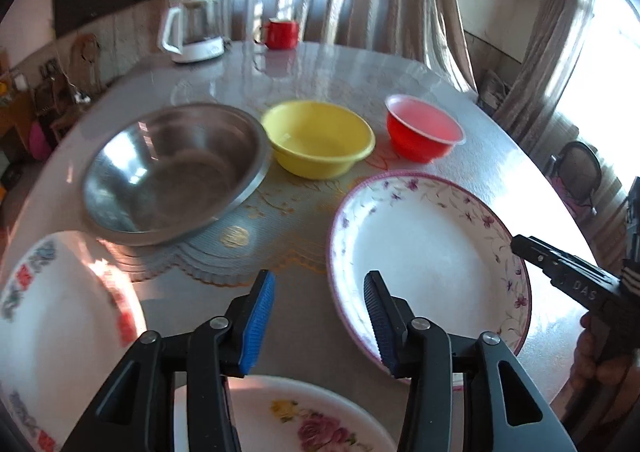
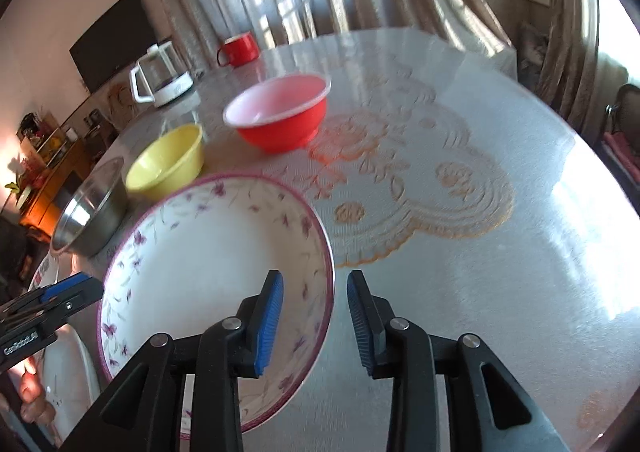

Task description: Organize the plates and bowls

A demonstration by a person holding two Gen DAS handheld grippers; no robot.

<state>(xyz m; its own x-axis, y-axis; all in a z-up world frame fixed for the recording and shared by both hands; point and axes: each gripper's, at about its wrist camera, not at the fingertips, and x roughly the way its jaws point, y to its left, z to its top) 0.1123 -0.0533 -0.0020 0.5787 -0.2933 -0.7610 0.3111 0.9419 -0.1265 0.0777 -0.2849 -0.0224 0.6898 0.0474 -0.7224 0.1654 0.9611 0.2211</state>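
A white plate with purple flowers [image 1: 428, 252] [image 2: 208, 260] lies on the table between my two grippers. My left gripper [image 1: 320, 316] stands open beside the plate's left rim, with only table between its pads. My right gripper [image 2: 316, 316] stands open over the plate's right rim, its pads not pressing on it. Behind stand a steel bowl [image 1: 172, 172] [image 2: 92, 212], a yellow bowl [image 1: 320, 140] [image 2: 168, 164] and a red bowl [image 1: 424, 128] [image 2: 280, 116]. A red-and-blue patterned plate [image 1: 60, 324] lies at the left, a rose plate [image 1: 304, 412] under my left gripper.
A glass kettle [image 1: 192, 32] and a red mug [image 1: 282, 34] stand at the far edge of the round table [image 2: 480, 252], which has a lace-patterned cover. Curtains hang behind. A chair [image 1: 580, 172] stands off the right side. A hand [image 1: 600, 356] holds the right gripper.
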